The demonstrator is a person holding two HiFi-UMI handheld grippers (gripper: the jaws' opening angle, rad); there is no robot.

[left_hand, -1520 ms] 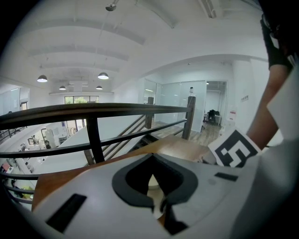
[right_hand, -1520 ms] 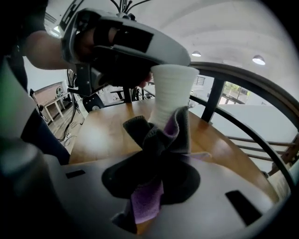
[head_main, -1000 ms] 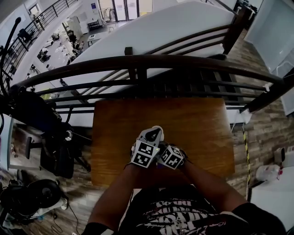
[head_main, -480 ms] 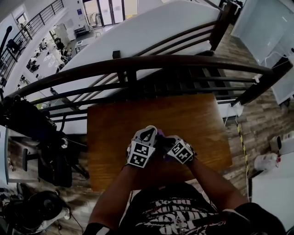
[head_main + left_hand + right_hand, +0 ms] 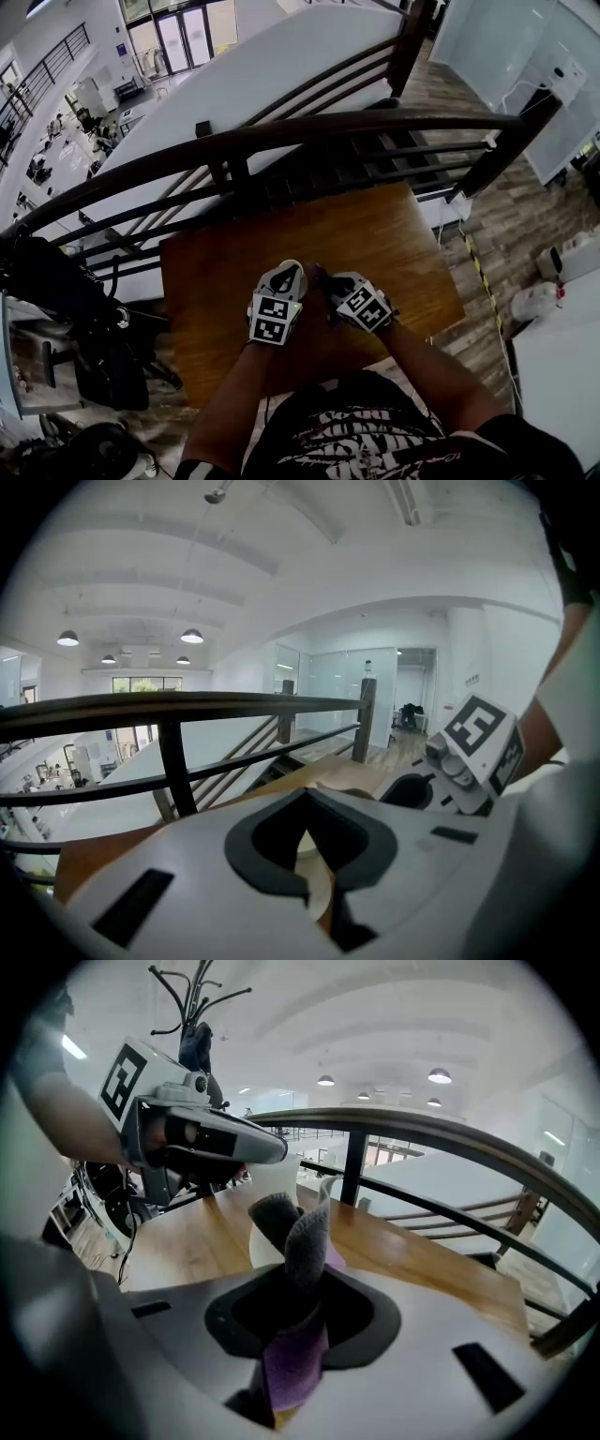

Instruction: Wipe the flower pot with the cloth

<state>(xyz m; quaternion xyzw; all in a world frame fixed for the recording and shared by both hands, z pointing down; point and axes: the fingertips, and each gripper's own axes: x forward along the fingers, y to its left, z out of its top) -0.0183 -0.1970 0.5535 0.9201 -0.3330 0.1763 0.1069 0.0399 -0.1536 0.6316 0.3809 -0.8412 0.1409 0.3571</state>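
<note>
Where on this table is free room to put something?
The brown wooden table is bare along the dark railing and at its left and right ends. Crowded: the near middle, where left gripper, right gripper and white flower pot cluster.

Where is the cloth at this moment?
In the right gripper view, the cloth is pinched in the right gripper, its grey end standing up just in front of the white flower pot on the wooden table.
</note>
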